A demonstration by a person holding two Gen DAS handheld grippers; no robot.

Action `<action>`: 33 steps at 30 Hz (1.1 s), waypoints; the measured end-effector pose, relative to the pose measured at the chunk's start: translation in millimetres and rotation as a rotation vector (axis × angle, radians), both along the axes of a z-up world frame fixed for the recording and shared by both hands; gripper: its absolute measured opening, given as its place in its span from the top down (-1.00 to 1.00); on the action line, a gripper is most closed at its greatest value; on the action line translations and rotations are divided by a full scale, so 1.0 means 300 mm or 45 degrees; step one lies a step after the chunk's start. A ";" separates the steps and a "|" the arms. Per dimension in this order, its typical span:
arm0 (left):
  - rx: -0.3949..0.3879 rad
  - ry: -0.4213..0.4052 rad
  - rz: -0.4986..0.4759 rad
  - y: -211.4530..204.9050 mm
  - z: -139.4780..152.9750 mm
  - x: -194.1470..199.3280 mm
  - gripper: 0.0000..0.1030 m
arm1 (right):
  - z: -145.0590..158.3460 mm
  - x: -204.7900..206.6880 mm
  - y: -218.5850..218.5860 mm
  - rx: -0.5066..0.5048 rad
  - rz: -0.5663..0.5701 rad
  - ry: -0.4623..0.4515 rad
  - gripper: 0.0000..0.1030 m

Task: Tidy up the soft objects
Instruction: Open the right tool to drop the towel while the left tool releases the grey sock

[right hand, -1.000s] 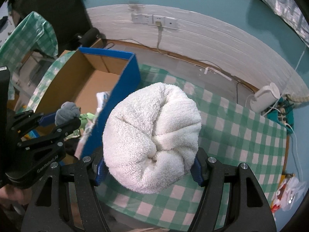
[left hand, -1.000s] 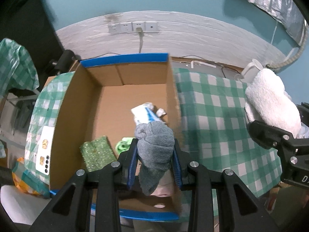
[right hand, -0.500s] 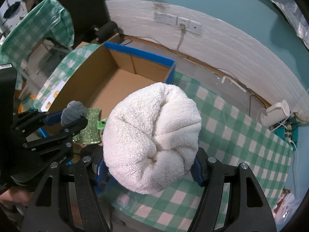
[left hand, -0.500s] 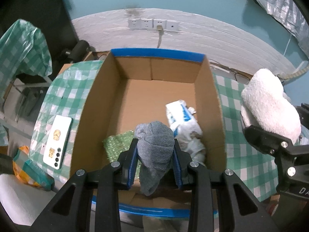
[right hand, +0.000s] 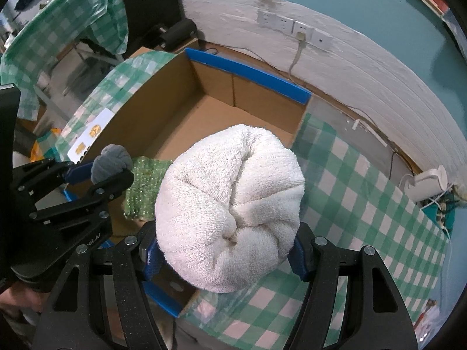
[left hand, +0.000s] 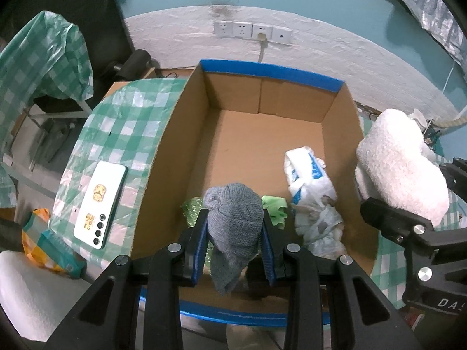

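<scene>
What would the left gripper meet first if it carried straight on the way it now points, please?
Probably the cardboard box floor: the left gripper, holding the grey sock, points into it, just past the green items. Depth is unclear.

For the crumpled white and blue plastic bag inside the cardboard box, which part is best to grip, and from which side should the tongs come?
Grip the crumpled white and blue plastic bag on its raised, bunched middle, coming straight down from above. It lies close to the right wall of the open-topped cardboard box, so a side approach looks blocked. Both tongs are full now: the left holds a grey sock, the right a white towel roll.
</scene>
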State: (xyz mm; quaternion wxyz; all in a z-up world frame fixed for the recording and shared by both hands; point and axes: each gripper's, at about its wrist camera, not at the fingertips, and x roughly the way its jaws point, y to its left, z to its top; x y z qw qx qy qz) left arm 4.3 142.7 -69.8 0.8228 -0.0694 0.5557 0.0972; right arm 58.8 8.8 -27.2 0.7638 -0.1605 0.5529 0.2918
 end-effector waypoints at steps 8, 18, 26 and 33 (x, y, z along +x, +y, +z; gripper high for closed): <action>0.014 0.029 0.044 0.031 -0.015 -0.003 0.32 | -0.023 0.002 0.030 -0.006 0.021 -0.019 -0.47; 0.013 0.011 0.067 0.049 0.007 -0.006 -0.04 | -0.039 -0.001 0.026 -0.016 0.031 -0.028 -0.55; 0.020 0.008 0.062 0.047 0.016 -0.008 -0.04 | -0.010 -0.006 0.013 0.022 0.026 -0.056 -0.58; 0.022 -0.010 0.038 0.027 0.050 -0.017 -0.04 | 0.012 -0.007 -0.030 0.038 -0.009 -0.060 -0.58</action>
